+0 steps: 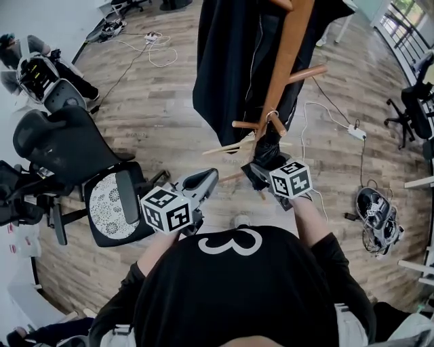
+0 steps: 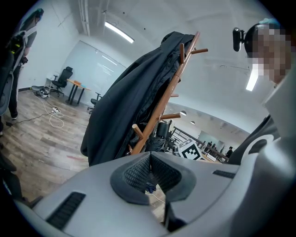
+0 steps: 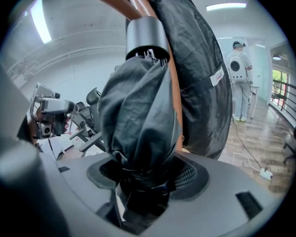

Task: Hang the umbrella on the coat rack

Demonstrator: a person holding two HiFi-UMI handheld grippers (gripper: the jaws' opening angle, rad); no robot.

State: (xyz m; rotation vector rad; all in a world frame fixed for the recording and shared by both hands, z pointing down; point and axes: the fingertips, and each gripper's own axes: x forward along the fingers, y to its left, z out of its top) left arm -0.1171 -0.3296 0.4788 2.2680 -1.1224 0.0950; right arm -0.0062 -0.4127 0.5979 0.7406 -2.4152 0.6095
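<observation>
The wooden coat rack (image 1: 286, 59) stands just ahead, with a black coat (image 1: 227, 61) draped over it. A folded black umbrella (image 3: 138, 115) points up along the pole (image 3: 138, 5), its grey cap (image 3: 147, 33) on top. My right gripper (image 3: 143, 180) is shut on the umbrella's lower end. In the head view this gripper (image 1: 261, 171) holds the umbrella (image 1: 270, 150) under a short peg (image 1: 274, 125) with a thin light loop around it. My left gripper (image 1: 202, 184) hangs to the left, shut and empty (image 2: 150, 173). The left gripper view shows the rack (image 2: 159, 106) and coat (image 2: 122, 109).
Black office chairs (image 1: 64, 139) crowd the left, one with a patterned seat (image 1: 108, 205). A white power strip (image 1: 357, 132) with cables and a dark bag (image 1: 377, 210) lie on the wooden floor at the right. A person in white (image 3: 240, 78) stands far off.
</observation>
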